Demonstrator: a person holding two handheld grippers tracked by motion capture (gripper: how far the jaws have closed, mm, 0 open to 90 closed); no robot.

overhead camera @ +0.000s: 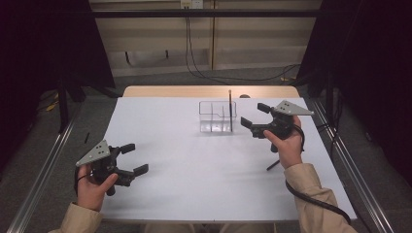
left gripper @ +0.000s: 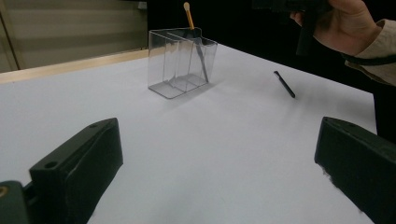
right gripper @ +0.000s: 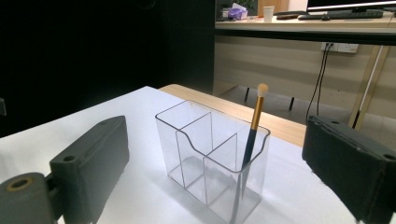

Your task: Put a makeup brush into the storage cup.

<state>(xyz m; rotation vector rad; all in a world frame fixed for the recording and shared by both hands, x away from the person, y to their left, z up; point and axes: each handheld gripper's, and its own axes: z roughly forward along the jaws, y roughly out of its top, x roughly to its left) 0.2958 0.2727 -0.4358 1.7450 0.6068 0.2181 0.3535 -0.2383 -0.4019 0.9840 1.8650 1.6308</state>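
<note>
On the white tabletop [overhead camera: 194, 160] a clear plastic organizer [overhead camera: 217, 116] stands toward the far side, a little right of centre, divided into compartments. A makeup brush [overhead camera: 230, 109] with a dark handle, a gold ferrule and a pale tip stands nearly upright in the compartment at the organizer's right end as the high view shows it; in the right gripper view the brush [right gripper: 252, 130] leans slightly, its tip rising above the rim of the organizer [right gripper: 212, 158]. The right gripper [overhead camera: 252, 115] hovers just to the right of the organizer, its jaws spread wide and holding nothing, pointed toward the container. A second slim dark stick, perhaps a pencil [overhead camera: 273, 165], lies flat on the tabletop near the right hand [overhead camera: 286, 143], well apart from the organizer; the left gripper view shows the pencil [left gripper: 284, 84] lying to the right of the organizer [left gripper: 182, 63]. The left gripper [overhead camera: 135, 159] is held low over the near left part of the tabletop, well apart from everything else, its jaws also spread and empty.
</note>
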